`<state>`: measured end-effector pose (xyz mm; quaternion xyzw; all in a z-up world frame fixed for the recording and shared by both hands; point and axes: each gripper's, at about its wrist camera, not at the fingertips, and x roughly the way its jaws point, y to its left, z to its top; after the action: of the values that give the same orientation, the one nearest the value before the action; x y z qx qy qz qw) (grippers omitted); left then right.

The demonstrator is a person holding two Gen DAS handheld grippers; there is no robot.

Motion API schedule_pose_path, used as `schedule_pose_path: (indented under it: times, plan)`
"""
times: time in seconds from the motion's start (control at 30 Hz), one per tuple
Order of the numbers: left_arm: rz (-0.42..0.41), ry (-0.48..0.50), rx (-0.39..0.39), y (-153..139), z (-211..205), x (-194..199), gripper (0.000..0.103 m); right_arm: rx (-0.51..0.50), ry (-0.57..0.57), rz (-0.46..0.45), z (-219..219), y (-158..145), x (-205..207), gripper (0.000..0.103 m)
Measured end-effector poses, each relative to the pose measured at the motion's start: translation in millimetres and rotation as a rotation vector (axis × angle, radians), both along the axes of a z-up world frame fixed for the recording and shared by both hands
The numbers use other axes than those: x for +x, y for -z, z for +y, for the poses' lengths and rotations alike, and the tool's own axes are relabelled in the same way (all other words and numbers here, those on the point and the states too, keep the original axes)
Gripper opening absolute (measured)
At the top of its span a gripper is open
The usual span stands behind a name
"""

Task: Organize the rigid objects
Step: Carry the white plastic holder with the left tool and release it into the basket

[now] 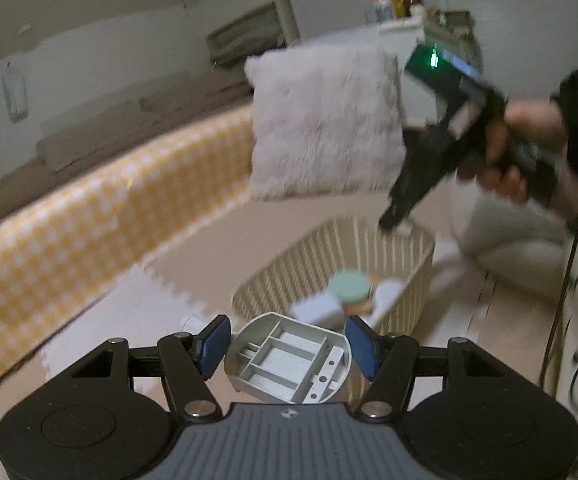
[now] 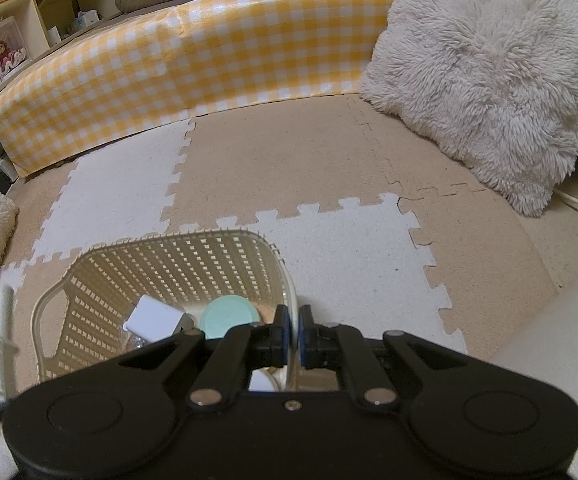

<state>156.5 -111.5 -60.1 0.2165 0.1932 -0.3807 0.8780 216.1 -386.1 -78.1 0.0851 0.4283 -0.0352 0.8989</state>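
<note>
The left tongs (image 1: pixel 287 346) are holding a grey compartment tray (image 1: pixel 287 362) between their blue pads (image 1: pixel 213 344), one pad pressing on each side of its rounded rim. The tray is sitting tilted in the grip, its open dividers facing the camera. Just beyond these tongs, a cream slatted basket (image 1: pixel 401 256) is standing on the puzzle-mat floor (image 2: pixel 273 160). Inside it a mint-green round lid (image 2: pixel 225 316) and a white box (image 2: pixel 153 318) are lying side by side, close together.

The right tongs (image 2: pixel 293 332) are pinched shut on the basket's near rim, steadying it from above. In the left view they are reaching down to the basket's far edge, with a person's hand (image 1: pixel 505 148) gripping the handle. A shaggy white cushion (image 2: pixel 485 72) is leaning well beyond the basket, beside a yellow checked panel (image 2: pixel 193 60).

The tray is looking like light, stiff moulded plastic, so it should not be flexing under the pads. Its walls appear smooth, and the curved rim is giving the pads little flat surface, so slipping or twisting seems the main risk. Gripping across the two straighter sides, near the middle of the rim, would probably be the safest hold. The thin inner dividers are looking less suited to squeezing.
</note>
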Motion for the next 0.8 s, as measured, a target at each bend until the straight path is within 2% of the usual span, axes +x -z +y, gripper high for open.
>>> schedule_pose_path:
  times: [0.23, 0.3, 0.57, 0.8]
  plan:
    - [0.088, 0.055, -0.036, -6.5, -32.8, 16.3, 0.064, 0.002, 0.000, -0.001, -0.2, 0.4, -0.5, 0.005]
    - [0.104, 0.087, -0.018, -5.4, -42.6, 18.5, 0.057, 0.003, -0.001, -0.001, -0.1, 0.7, -0.7, 0.005]
    - [0.173, 0.140, 0.085, 2.6, -62.7, 42.0, 0.054, 0.008, -0.002, -0.001, 0.3, 0.8, -0.7, 0.006]
    - [0.234, 0.117, 0.090, 6.8, -58.7, 40.8, 0.054, 0.010, -0.003, 0.000, -0.5, 0.6, 0.1, 0.006]
